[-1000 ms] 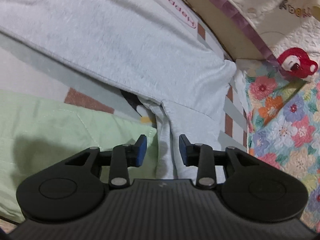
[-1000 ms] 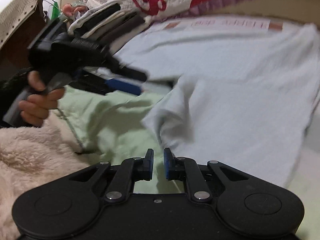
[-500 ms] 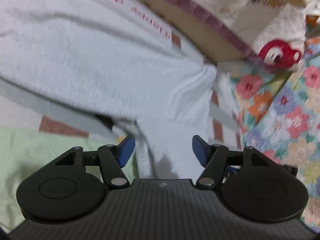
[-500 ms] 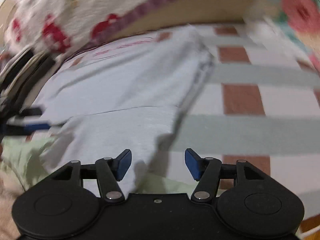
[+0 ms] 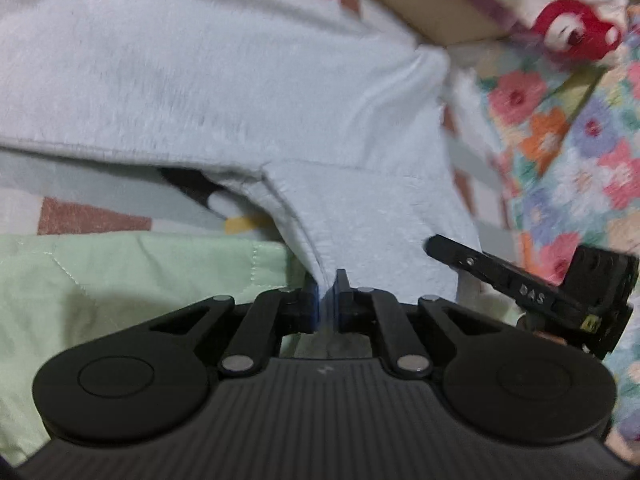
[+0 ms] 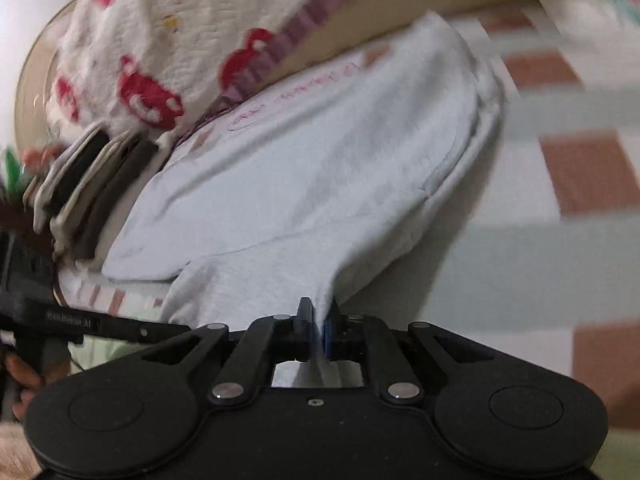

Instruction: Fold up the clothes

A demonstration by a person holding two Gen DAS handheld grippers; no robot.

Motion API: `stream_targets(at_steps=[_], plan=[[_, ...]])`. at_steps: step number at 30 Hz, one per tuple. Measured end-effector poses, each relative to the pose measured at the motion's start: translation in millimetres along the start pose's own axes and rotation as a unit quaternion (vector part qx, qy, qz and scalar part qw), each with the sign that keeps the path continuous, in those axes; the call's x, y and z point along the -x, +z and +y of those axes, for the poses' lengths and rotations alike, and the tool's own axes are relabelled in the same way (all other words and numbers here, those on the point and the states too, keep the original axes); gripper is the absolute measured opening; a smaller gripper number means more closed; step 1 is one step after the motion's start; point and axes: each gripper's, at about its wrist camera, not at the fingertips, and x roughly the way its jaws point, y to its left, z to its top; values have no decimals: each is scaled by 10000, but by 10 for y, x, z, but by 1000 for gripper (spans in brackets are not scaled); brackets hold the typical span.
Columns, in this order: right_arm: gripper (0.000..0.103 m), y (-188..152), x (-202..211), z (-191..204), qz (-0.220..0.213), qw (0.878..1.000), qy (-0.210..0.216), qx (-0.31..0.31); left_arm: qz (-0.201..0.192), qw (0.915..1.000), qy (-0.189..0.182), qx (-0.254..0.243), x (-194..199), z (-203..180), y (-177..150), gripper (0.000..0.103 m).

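Both tongs just closed: left tongs and right tongs pinch pale blue garment. Pink lettering blurred, unreadable.

Pale blue garment: soft cloth, matt, faintly fuzzy nap, stitched seams. Green quilt, lower left of the left wrist view: smooth quilted cloth, stitched. Left gripper: matt black plastic, ribbed housing, bright metal pins. Bear-print blanket, upper left of the right wrist view: fleecy cloth.
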Motion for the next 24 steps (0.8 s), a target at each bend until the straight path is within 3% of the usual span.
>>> stream_targets(at_steps=[4, 9, 12, 15, 18, 21, 24], plan=[[2, 103, 392, 190, 24, 9988, -218, 440, -230, 9988, -322, 305, 279, 44, -44, 5], [2, -19, 188, -45, 917, 9901, -942, 484, 329, 9981, 105, 510, 32, 218, -131, 5], [13, 97, 248, -103, 572, 9875, -1306, 678, 283, 9988, 125, 378, 46, 210, -143, 5], [37, 483, 306, -269, -71, 9921, -1135, 536, 360, 9985, 400, 51, 0, 127, -150, 7], [49, 920, 97, -440, -253, 9939, -908, 570, 319, 9969, 642, -316, 39, 41, -128, 17], [49, 1202, -196, -640, -88, 9953, -938, 207, -58, 9960, 668, -586, 342, 63, -89, 31], [49, 1259, -421, -795, -22, 9939, -1093, -165, -509, 9934, 730, -720, 611, 113, 32, 44]])
